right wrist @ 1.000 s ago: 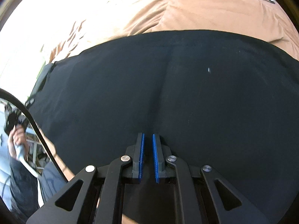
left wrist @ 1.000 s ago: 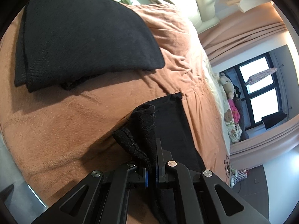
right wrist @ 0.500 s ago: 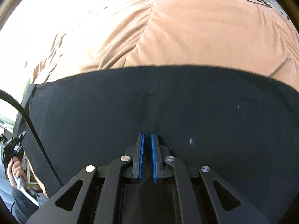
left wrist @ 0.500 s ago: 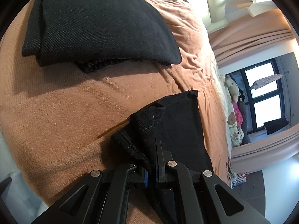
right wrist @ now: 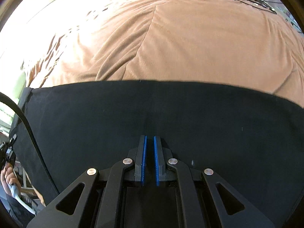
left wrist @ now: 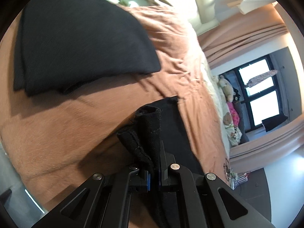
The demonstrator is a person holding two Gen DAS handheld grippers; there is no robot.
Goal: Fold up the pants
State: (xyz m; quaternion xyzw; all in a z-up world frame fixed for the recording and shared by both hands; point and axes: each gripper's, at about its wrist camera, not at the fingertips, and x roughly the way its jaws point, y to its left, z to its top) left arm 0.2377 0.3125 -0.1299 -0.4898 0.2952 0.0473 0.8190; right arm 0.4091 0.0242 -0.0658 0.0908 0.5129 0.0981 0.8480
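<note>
Closest in, the left tongs are clenched on a bunched hem of the black cotton pants, the cloth standing up in a rumpled roll between the blue pads. Behind that roll a flat strip of the same pants runs away over the rust-brown plush bedspread, its squared corner lying on the spread.

The right tongs hover low over a broad, smooth stretch of the pants, blue pads standing a narrow slit apart; whether any cloth is nipped between them I cannot tell. At the left edge of that stretch a black cable curves down across the pants, and beside it the person's hand grips the handle of the other tool.

Past the far straight edge of the pants, the bedspread rolls on in soft creases, with a thin black wire tangle lying on it near its far side.

Beyond the pants in the left view, a folded dark grey garment lies flat on the bedspread, well apart from the gripped hem. Farther still, stuffed toys sit along the bed's edge below a dark-framed window with peach curtains.
</note>
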